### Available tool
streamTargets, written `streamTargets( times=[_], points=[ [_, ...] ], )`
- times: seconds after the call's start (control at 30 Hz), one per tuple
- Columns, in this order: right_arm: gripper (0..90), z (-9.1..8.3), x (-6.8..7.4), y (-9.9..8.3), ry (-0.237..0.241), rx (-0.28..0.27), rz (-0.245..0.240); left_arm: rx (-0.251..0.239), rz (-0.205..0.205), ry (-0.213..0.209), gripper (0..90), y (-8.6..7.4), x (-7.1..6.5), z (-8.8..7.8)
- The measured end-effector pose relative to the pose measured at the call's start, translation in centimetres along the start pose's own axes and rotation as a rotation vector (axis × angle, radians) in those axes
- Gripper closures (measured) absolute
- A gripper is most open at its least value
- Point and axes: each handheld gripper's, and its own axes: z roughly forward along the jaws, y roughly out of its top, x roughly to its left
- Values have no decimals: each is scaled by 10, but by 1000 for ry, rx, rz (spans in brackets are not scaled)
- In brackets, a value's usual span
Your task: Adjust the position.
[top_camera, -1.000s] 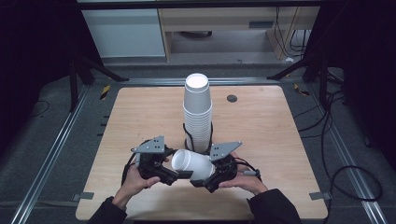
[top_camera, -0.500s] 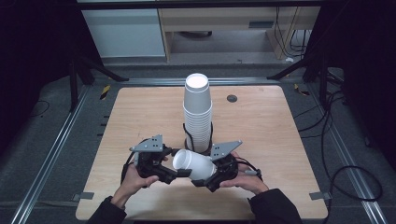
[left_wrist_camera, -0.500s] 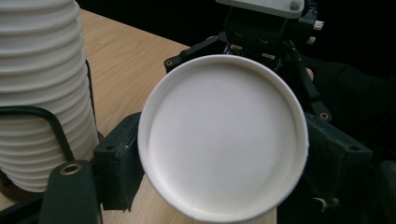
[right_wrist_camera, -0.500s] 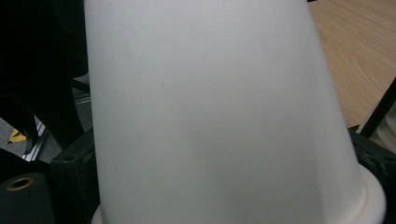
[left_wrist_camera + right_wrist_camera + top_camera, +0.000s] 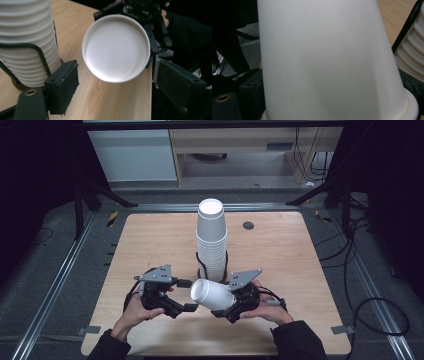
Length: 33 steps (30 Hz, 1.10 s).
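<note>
**Handing a paper cup from one gripper to the other without crushing it**

So the single white cup (image 5: 212,295) lies on its side in the air near the front of the table (image 5: 280,250), just in front of the stack of cups (image 5: 211,240) in its black wire holder (image 5: 201,265). The right gripper (image 5: 227,307) has it pinched at the rim end, and the closed bottom points at the left gripper (image 5: 186,295).

The left gripper's jaws have just been opening; they now stand spread on either side of the cup's bottom (image 5: 116,47), pads clear of it, so the right one looks like it's carrying the cup alone.

My take on doing this step well:
- keep the right pinch light but steady, since thin paper walls probably dent easily
- pull the left gripper straight back off the bottom so a pad doesn't clip it
- watch the stack, it's right beside both tools and a nudge could tip it
</note>
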Motion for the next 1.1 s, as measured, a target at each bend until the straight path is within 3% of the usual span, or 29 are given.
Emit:
streamTargets(
  times=[0.2,0.43,0.83,1.1],
  points=[
    [83,4,0,-2,20,57,-27,84,1,-39,150,-2,0,11],
    [83,18,4,-3,43,126,-61,153,2,-46,144,-4,-1,22],
    [83,30,10,0,60,165,-86,206,-16,-29,155,-6,0,33],
    [82,32,11,0,59,175,-89,224,-4,-18,198,-6,-1,37]
  ],
)
